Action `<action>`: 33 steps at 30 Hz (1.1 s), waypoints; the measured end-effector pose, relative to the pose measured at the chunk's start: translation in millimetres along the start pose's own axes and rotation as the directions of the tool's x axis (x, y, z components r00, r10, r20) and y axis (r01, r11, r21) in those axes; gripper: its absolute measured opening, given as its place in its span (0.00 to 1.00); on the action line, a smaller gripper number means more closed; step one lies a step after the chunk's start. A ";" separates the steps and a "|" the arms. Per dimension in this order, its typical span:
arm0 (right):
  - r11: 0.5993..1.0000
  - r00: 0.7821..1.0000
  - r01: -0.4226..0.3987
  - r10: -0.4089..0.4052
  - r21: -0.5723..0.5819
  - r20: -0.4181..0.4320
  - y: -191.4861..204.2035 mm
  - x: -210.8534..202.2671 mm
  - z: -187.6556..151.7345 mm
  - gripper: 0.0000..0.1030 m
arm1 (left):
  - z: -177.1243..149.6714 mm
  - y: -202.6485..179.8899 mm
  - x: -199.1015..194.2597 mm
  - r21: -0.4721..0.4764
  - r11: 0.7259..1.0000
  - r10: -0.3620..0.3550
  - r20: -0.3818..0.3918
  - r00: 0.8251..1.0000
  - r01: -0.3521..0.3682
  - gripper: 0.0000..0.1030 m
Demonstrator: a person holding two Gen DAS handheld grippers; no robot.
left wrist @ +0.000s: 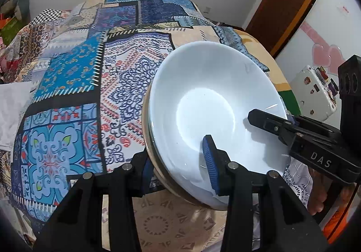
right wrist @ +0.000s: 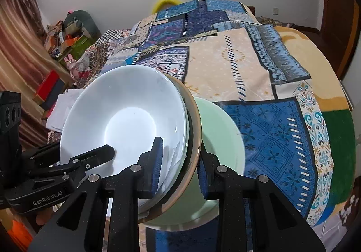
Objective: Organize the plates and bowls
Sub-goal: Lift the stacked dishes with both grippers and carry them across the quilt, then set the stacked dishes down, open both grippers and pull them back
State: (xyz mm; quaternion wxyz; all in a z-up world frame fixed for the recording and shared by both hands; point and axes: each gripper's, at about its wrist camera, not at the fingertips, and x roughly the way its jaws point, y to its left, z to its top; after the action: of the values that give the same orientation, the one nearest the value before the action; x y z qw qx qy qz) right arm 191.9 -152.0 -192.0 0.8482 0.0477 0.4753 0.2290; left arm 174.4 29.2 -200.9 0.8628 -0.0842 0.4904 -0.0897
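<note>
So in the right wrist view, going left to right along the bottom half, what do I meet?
Left gripper → white bowl → brown-rimmed dish under it → green bowl → blue patterned bedspread.

"DAS" stands in pale letters on the right gripper (left wrist: 259, 130); "GenRobot.AI" stands on the left gripper (right wrist: 94, 157).

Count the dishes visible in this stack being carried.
3 that I can tell apart: a white bowl on top, a brown-rimmed dish nested right under it, and a pale green bowl at the bottom. Both tongs clamp the stack's rims; thinner dishes between may be hidden.
</note>
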 end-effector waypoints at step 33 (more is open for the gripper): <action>0.999 1.000 0.023 -0.023 -0.026 0.014 -9.5 -18.4 -8.8 0.43 | -0.9 -3.6 -4.7 -0.020 0.999 0.040 0.018 0.999 -0.040 0.52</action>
State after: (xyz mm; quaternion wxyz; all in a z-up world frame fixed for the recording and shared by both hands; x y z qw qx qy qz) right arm 179.7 -169.7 -185.2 0.8545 0.0327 0.4671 0.2250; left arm 171.0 26.7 -196.6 0.8679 -0.0836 0.4850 -0.0668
